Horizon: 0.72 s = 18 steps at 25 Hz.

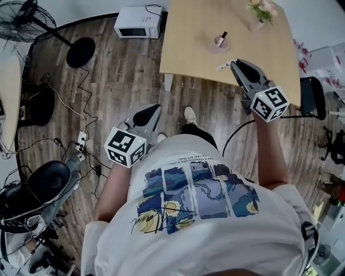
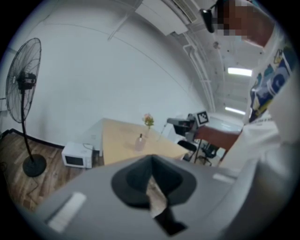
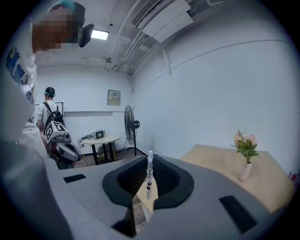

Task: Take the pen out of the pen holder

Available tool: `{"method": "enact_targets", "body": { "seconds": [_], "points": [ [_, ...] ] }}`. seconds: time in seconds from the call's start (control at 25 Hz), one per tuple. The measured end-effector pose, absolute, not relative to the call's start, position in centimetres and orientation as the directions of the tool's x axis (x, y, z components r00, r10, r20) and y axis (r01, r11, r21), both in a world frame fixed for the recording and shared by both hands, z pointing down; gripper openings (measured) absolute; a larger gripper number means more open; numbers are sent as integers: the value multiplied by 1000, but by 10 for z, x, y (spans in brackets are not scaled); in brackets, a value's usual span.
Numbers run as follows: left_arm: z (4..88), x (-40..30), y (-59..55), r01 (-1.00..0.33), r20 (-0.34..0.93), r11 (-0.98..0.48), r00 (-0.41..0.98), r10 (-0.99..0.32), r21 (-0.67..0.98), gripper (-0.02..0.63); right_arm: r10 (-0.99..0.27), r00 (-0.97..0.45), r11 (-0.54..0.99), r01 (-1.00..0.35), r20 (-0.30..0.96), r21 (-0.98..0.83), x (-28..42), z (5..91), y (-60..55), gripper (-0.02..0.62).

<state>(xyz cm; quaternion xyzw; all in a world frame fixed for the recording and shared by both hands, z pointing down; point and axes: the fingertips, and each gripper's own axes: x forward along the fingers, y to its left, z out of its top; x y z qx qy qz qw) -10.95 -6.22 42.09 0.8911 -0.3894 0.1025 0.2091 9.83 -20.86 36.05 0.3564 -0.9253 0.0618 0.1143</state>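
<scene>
In the head view my right gripper (image 1: pixel 235 64) is over the near edge of the wooden table (image 1: pixel 188 43), shut on a thin white pen (image 1: pixel 223 67) that sticks out to the left. The right gripper view shows this pen (image 3: pixel 149 169) standing upright between the jaws. The clear pen holder (image 1: pixel 220 41) stands further back on the table with a dark pen in it. My left gripper (image 1: pixel 155 109) hangs low over the floor, left of the table, shut on nothing. From the left gripper view, the pen holder (image 2: pixel 139 142) looks small and far.
A vase of flowers (image 1: pixel 260 14) stands at the table's back right. A white microwave (image 1: pixel 138 22) sits on the floor beside the table, with a fan base (image 1: pixel 81 52) and cables (image 1: pixel 82 141) to the left. A black chair (image 1: pixel 312 97) is on the right. Another person (image 3: pixel 47 112) stands far off.
</scene>
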Motion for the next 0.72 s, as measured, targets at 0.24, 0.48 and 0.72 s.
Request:
{"method": "enact_targets", "body": {
  "seconds": [0.24, 0.48, 0.72],
  "points": [
    [425, -125, -30, -716, 349, -633, 698, -626, 296, 8, -642, -724, 739, -672, 253, -47, 77, 352, -153, 34],
    [429, -135, -14, -703, 343, -643, 711, -615, 303, 8, -644, -720, 735, -676, 257, -52, 65, 347, -117, 34],
    [431, -139, -1, -686, 327, -661, 727, -604, 305, 8, -645, -718, 737, -675, 262, -36, 55, 340, -91, 34]
  ]
}}
